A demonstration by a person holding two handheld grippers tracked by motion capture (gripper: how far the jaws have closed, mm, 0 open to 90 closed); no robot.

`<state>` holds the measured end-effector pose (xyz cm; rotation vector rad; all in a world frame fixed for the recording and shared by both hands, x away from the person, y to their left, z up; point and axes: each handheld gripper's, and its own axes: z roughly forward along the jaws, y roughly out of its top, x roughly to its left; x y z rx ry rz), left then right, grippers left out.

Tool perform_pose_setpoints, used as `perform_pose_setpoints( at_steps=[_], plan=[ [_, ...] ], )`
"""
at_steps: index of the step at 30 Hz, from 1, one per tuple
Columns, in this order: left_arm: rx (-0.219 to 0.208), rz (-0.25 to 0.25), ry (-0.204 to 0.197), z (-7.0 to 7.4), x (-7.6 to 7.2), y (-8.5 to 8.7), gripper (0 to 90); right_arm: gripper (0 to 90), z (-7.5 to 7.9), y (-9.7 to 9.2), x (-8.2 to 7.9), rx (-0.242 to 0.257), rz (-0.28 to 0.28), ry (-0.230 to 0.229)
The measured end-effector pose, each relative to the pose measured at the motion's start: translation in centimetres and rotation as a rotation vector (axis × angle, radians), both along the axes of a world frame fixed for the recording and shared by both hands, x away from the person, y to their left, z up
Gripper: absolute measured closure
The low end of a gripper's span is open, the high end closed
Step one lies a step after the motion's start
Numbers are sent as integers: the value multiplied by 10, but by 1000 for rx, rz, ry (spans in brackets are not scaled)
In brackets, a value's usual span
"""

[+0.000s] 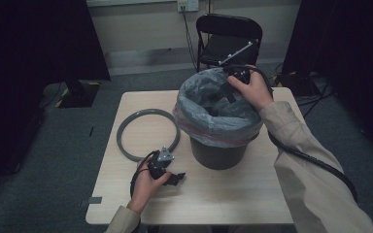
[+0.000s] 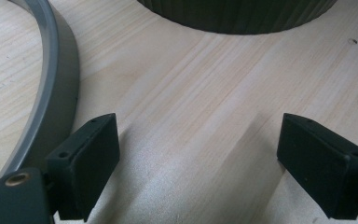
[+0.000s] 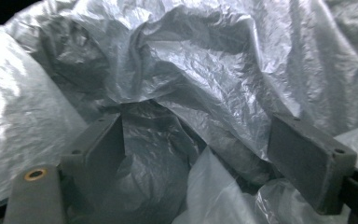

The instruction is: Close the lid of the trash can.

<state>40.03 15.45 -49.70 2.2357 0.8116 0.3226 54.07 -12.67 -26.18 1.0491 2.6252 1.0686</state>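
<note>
Over the bin (image 1: 218,150), the right gripper (image 1: 223,94) is reaching with jaws spread and empty into the bag (image 1: 209,104), probably to press it down; the left gripper (image 1: 175,178) is resting released beside the ring (image 1: 126,145).

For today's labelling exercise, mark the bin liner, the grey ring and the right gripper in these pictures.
bin liner (image 1: 209,92), high view, on its crumpled inside wall
grey ring (image 1: 126,145), high view, on its left rim
right gripper (image 3: 196,149), right gripper view, midway between its fingertips
</note>
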Motion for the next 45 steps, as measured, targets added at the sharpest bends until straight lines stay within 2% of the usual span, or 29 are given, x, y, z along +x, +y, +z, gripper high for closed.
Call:
perform_pose_setpoints(
  at_steps=[5, 9, 14, 17, 19, 24, 28, 30, 32, 36, 38, 40, 45],
  plan=[
    [0, -4, -5, -1, -1, 1, 122, 179, -10, 3, 4, -12, -18, 12],
    [-5, -4, -6, -1, -1, 1, 121, 180, -19, 7, 6, -56, -21, 57],
    [-3, -9, -10, -1, -1, 2, 121, 181, -20, 11, 7, -61, -6, 58],
    [-3, -8, -13, -1, -1, 1, 121, 185, -14, 9, 3, -12, 4, 40],
    [-3, -7, -13, -1, -1, 1, 121, 181, -7, 8, 0, 2, 15, 29],
    [0, -5, -6, -1, -1, 1, 120, 180, 14, 9, -14, 16, 55, -14],
    [-3, -6, -6, -1, -1, 1, 119, 182, 25, 13, -28, 52, 99, -23],
    [-7, -2, -6, -1, -1, 1, 119, 181, 26, 19, -33, 50, 128, -18],
    [-8, 0, -7, -1, -1, 0, 118, 181, 23, 27, -38, 35, 152, -15],
    [-8, -1, -16, -2, -1, 1, 116, 195, 13, 39, -41, 40, 183, 21],
    [-8, -1, -18, -2, -1, 1, 116, 195, 7, 45, -42, 25, 202, 41],
    [-8, -1, -16, -2, -1, 1, 116, 215, 2, 51, -42, -5, 205, 39],
    [-9, 6, -11, -2, -2, 0, 114, 210, -8, 55, -37, -43, 193, 60]
  ],
)
